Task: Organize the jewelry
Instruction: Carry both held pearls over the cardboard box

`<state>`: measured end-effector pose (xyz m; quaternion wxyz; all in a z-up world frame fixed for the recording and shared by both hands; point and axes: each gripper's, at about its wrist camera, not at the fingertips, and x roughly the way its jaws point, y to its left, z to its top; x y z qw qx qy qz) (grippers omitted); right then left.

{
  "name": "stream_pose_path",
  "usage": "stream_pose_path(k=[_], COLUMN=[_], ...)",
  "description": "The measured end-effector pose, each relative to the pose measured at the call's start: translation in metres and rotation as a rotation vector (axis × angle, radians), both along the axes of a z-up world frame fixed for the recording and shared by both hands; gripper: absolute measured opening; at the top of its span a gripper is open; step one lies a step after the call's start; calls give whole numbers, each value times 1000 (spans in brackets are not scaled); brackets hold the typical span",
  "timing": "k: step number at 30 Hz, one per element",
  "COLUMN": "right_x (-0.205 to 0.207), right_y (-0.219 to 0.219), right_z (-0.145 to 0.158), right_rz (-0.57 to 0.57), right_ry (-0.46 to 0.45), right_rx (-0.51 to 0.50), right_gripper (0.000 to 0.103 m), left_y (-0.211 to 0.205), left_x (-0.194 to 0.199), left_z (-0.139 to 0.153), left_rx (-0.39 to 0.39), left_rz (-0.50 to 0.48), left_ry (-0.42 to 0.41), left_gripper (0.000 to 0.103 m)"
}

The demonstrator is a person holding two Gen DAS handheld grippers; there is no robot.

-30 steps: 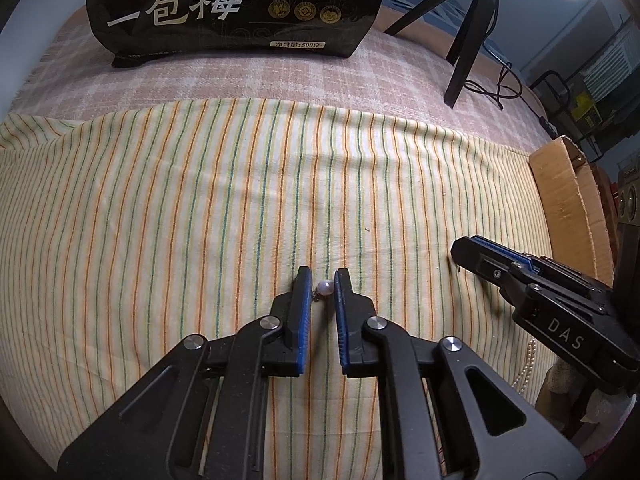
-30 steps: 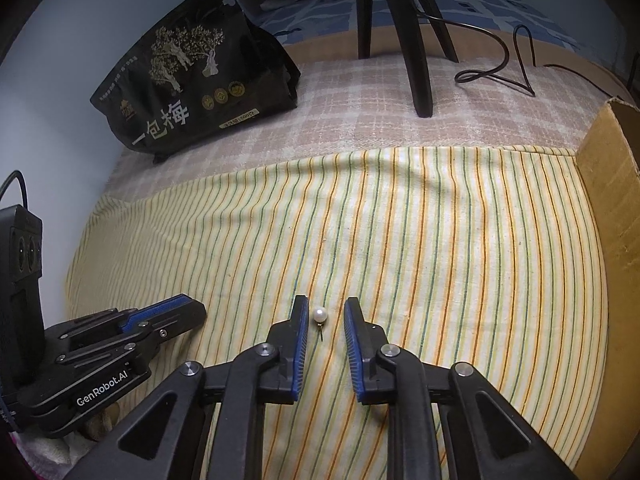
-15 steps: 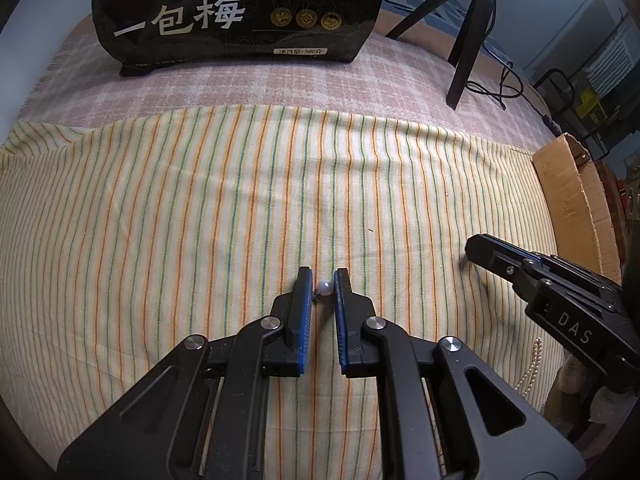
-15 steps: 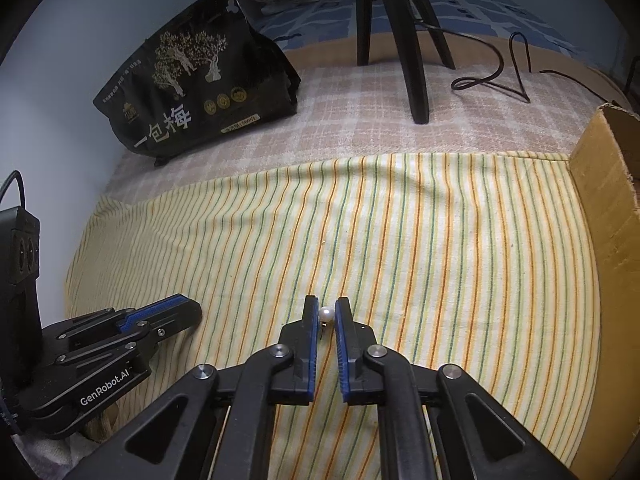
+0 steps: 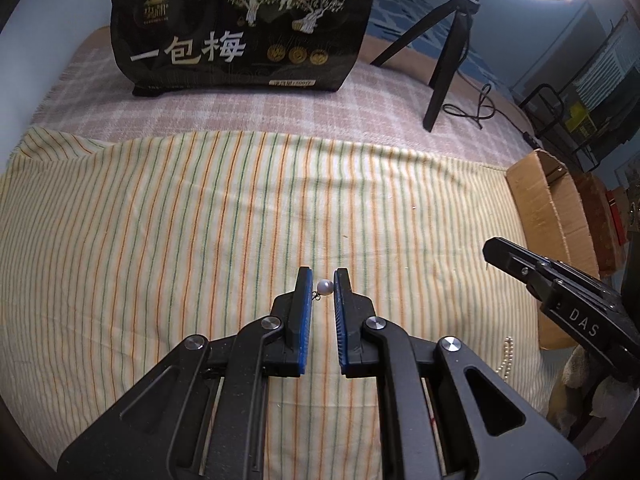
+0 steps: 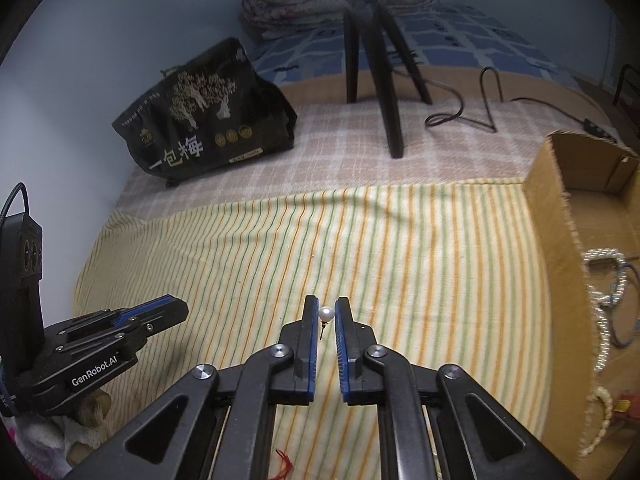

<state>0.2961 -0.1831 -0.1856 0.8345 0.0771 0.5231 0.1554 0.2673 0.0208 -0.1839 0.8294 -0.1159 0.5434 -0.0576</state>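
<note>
Your right gripper pinches pearl stud at fingertips, post hanging down, above striped cloth. Your left gripper pinches second pearl same way. Grip sits on round bead only: any slackening or jolt, and pearl likely rolls free, lost among stripes. Box with necklaces at right; swing gently
</note>
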Motion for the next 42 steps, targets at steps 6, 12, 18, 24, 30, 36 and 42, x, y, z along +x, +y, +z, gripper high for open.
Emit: stream_pose_path(k=[6, 12, 18, 24, 30, 36, 42], right_x=[-12, -26, -36, -40, -41, -38, -33], right_y=[-15, -43, -79, -120, -157, -184, -203], right_z=[20, 36, 48, 55, 59, 62, 62], right_rz=[-6, -26, -75, -136, -198, -240, -269], right_ry=[-46, -72, -90, -97, -107, -115, -125], right_rx=[-25, -29, -27, -30, -30, -42, -68], right_gripper=[6, 6, 6, 6, 6, 6, 6], left_y=[-14, -44, -76, -107, -137, -173, -212], left_x=[-9, -18, -26, -29, -29, -34, -39], left_z=[20, 40, 49, 61, 68, 72, 74], left_rx=[-23, -46, -61, -77, -98, -103, -98], left_rz=[-6, -54, -97, -132, -164, -217, -273], left_ry=[-34, -75, -99, -133, -153, -172, -195], left_gripper=[9, 9, 9, 9, 9, 9, 9])
